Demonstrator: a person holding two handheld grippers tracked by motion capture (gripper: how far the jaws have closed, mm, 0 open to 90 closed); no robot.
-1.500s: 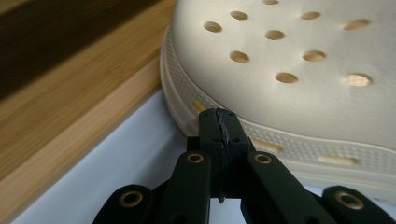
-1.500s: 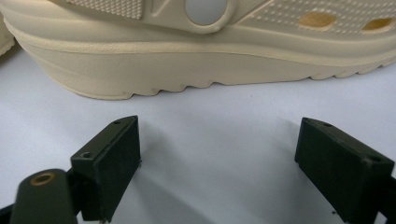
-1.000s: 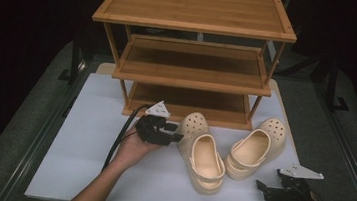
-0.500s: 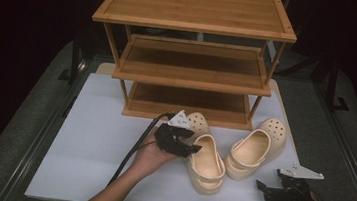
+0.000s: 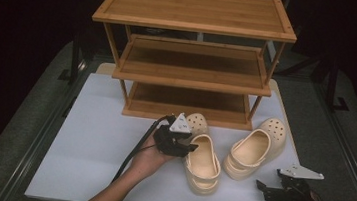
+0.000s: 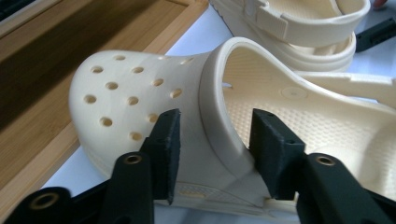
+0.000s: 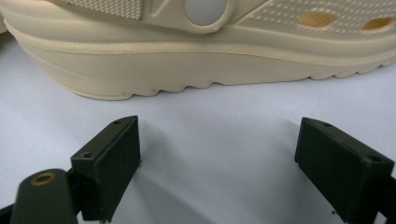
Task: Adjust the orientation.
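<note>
Two cream clogs stand on the white table in front of the rack. In the high view my left gripper (image 5: 189,149) is at the near-left clog (image 5: 203,166), up against its left side. In the left gripper view my left gripper (image 6: 215,149) straddles the collar of this clog (image 6: 135,93): one pad lies over the holed toe cover, the other inside the opening. The jaws have just been closing with the rim between them, and a gap still shows at the left pad. My right gripper (image 5: 277,191) rests open at the front right, facing the sole of the right clog (image 7: 187,60).
A three-tier bamboo shoe rack (image 5: 189,76) stands at the back of the white table (image 5: 86,146), just behind the clogs' toes. The right clog (image 5: 254,151) lies angled beside the left one. Dark floor surrounds the table.
My left hand has moved right from beside the left clog until its jaws sit over the clog's collar. The right hand and both clogs have stayed in place.
</note>
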